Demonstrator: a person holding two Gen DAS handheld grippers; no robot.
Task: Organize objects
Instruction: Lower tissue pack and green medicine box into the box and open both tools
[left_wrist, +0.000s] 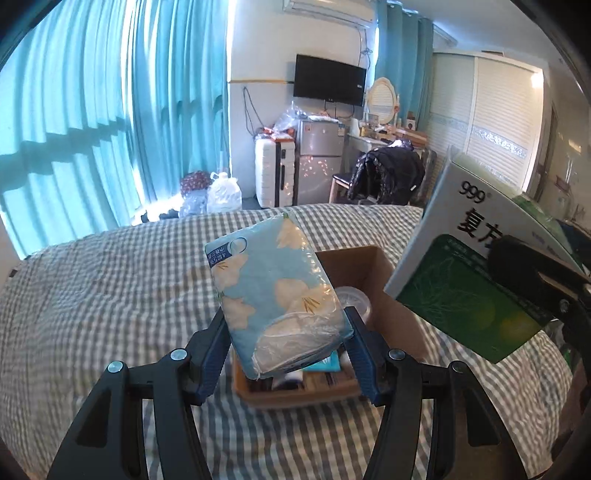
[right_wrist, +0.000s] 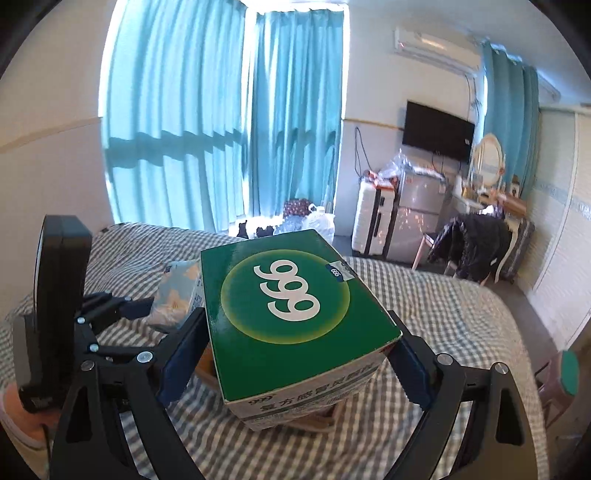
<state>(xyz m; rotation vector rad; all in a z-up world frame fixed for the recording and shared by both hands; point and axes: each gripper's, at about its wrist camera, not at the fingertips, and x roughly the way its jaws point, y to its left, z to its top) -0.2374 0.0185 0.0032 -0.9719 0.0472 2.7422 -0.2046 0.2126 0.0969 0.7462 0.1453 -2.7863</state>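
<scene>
My left gripper (left_wrist: 286, 343) is shut on a blue tissue pack with cream flowers (left_wrist: 275, 295), held tilted in the air above an open cardboard box (left_wrist: 369, 262) on the bed. That box holds a clear round lid and other small items. My right gripper (right_wrist: 295, 354) is shut on a green and white medicine box marked 999 (right_wrist: 291, 306), lifted over the bed. In the left wrist view the medicine box (left_wrist: 458, 266) hangs at the right, beside the cardboard box. The right wrist view shows the tissue pack (right_wrist: 177, 291) and left gripper at its left.
The bed's grey checked cover (left_wrist: 110, 295) stretches all around the cardboard box. Beyond the bed stand teal curtains (left_wrist: 92, 129), a white suitcase (left_wrist: 271, 173), a small fridge (left_wrist: 319, 155), a chair draped with a dark jacket (left_wrist: 388, 173) and a wardrobe (left_wrist: 491, 122).
</scene>
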